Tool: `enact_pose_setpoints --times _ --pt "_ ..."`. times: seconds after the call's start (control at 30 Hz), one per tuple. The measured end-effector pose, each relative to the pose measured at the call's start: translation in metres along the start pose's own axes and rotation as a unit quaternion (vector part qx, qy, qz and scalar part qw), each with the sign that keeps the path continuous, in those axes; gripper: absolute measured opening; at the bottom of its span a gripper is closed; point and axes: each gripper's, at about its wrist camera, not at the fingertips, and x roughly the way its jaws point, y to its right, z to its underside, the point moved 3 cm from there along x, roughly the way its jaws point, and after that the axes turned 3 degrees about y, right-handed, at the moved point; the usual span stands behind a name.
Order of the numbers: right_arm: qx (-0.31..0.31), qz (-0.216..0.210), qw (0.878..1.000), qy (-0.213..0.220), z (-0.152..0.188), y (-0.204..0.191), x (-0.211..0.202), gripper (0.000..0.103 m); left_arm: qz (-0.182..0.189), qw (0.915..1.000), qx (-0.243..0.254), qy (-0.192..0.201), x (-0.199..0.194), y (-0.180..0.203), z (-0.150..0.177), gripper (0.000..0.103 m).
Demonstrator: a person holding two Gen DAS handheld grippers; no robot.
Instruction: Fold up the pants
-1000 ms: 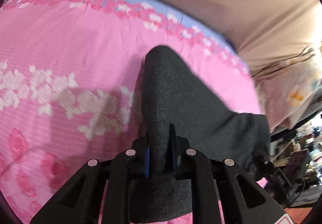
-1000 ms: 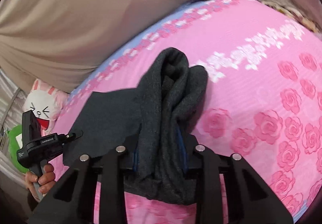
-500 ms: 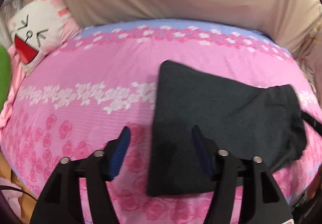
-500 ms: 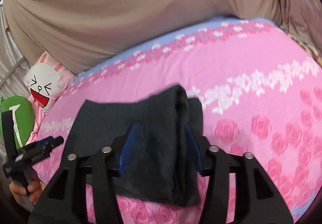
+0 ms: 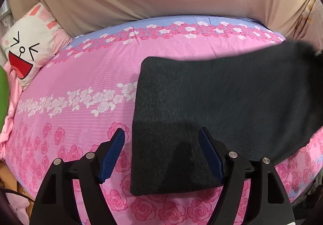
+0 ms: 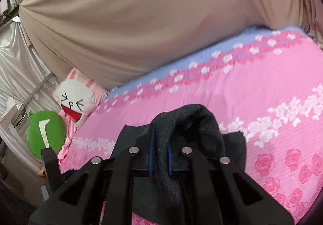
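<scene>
Right tongs (image 6: 159,153) have clamped the pants (image 5: 222,103) again; left tongs (image 5: 161,152) hang spread above their near-left corner.

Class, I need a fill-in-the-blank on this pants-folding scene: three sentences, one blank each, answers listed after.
1. The right hand-held gripper is shut on the dark grey ____.
2. The left hand-held gripper has its jaws ____.
3. The pants lie on a bedspread whose main colour is ____.

Missing words: pants; open; pink
</scene>
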Motion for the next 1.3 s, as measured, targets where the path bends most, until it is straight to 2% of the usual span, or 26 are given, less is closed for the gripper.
enact_pose_setpoints --times 0.03,0.1,0.13,0.17,0.23,0.27,0.37,0.43,0.53,0.63,0.67,0.7,0.73,0.83,0.9,0.93,0.97,1.0,1.03,1.1,1.13,1.17,1.2,1.23,1.3 --pt "-0.015 0.033 0.999 -0.006 0.006 0.008 0.002 0.011 0.0 1.0 -0.003 -0.002 0.002 -0.001 0.0 0.073" --pt "-0.04 0.107 0.992 -0.056 0.025 0.031 0.025 0.017 -0.001 1.0 -0.003 -0.005 0.004 -0.001 0.001 0.074" --pt "-0.026 0.15 0.984 -0.091 0.041 0.053 0.038 0.017 -0.002 1.0 -0.002 -0.008 0.005 -0.001 0.001 0.074" --pt "0.003 0.137 0.986 -0.096 0.049 0.062 0.038 0.018 -0.003 0.9999 -0.001 -0.013 0.007 0.0 0.002 0.074" --pt "0.056 0.089 0.992 -0.072 0.052 0.067 0.02 0.022 -0.004 0.9998 0.002 -0.018 0.01 0.001 0.004 0.075" --pt "0.06 0.083 0.993 -0.064 0.052 0.065 0.011 0.024 -0.005 0.9998 0.003 -0.019 0.01 0.002 0.004 0.075" --pt "0.044 0.072 0.994 -0.066 0.052 0.055 -0.009 0.045 -0.004 0.9997 0.009 -0.021 0.012 0.005 0.006 0.078" --pt "0.031 0.058 0.995 -0.079 0.062 0.048 -0.014 0.048 -0.006 0.9997 0.012 -0.021 0.013 0.006 0.006 0.079" --pt "0.019 0.061 0.993 -0.1 0.082 0.045 -0.01 0.048 -0.006 0.9996 0.01 -0.024 0.015 0.006 0.006 0.079" --pt "0.012 0.082 0.992 -0.098 0.095 0.046 -0.005 0.047 -0.005 0.9996 0.01 -0.026 0.015 0.009 0.005 0.079" --pt "0.007 0.087 0.992 -0.092 0.095 0.045 -0.007 0.035 -0.004 0.9996 0.011 -0.026 0.015 0.01 0.005 0.079" --pt "-0.002 0.095 0.992 -0.089 0.094 0.042 -0.006 0.019 -0.004 0.9996 0.014 -0.024 0.013 0.011 0.005 0.079" --pt "-0.012 0.089 0.993 -0.082 0.089 0.036 -0.01 0.015 -0.004 0.9996 0.016 -0.023 0.012 0.013 0.005 0.079" --pt "-0.015 0.034 0.998 -0.056 0.071 0.014 -0.033 0.013 -0.006 0.9996 0.02 -0.021 0.008 0.014 0.005 0.079" --pt "-0.032 0.035 0.998 -0.048 0.067 0.007 -0.041 0.013 -0.005 0.9997 0.017 -0.017 0.005 0.013 0.005 0.083" --pt "-0.038 0.05 0.997 -0.055 0.071 0.013 -0.039 0.013 -0.004 0.9997 0.015 -0.017 0.005 0.012 0.006 0.085" --pt "-0.04 0.07 0.995 -0.066 0.077 0.023 -0.033 0.015 -0.003 0.9997 0.012 -0.019 0.006 0.011 0.006 0.085" --pt "-0.039 0.107 0.989 -0.098 0.091 0.044 -0.018 0.018 0.001 0.9997 0.008 -0.023 0.009 0.01 0.007 0.085" --pt "-0.029 0.11 0.987 -0.11 0.099 0.053 -0.013 0.019 0.008 0.9996 0.001 -0.028 0.012 0.009 0.007 0.085" --pt "0.017 0.078 0.993 -0.084 0.099 0.06 -0.024 0.024 0.024 0.9989 -0.017 -0.037 0.014 0.003 0.007 0.085" --pt "0.018 0.087 0.993 -0.074 0.094 0.058 -0.031 0.027 0.038 0.9979 -0.035 -0.039 0.013 -0.004 0.006 0.085" --pt "0.006 0.102 0.993 -0.061 0.09 0.055 -0.037 0.044 0.049 0.9969 -0.049 -0.036 0.012 -0.009 0.005 0.086" --pt "-0.004 0.115 0.992 -0.053 0.088 0.054 -0.04 0.067 0.063 0.9953 -0.067 -0.033 0.011 -0.016 0.004 0.086" --pt "-0.015 0.12 0.991 -0.053 0.086 0.053 -0.041 0.073 0.084 0.9917 -0.091 -0.034 0.012 -0.025 0.003 0.086" --pt "-0.007 0.114 0.991 -0.065 0.089 0.058 -0.039 0.073 0.128 0.9826 -0.125 -0.05 0.019 -0.033 0.006 0.086"
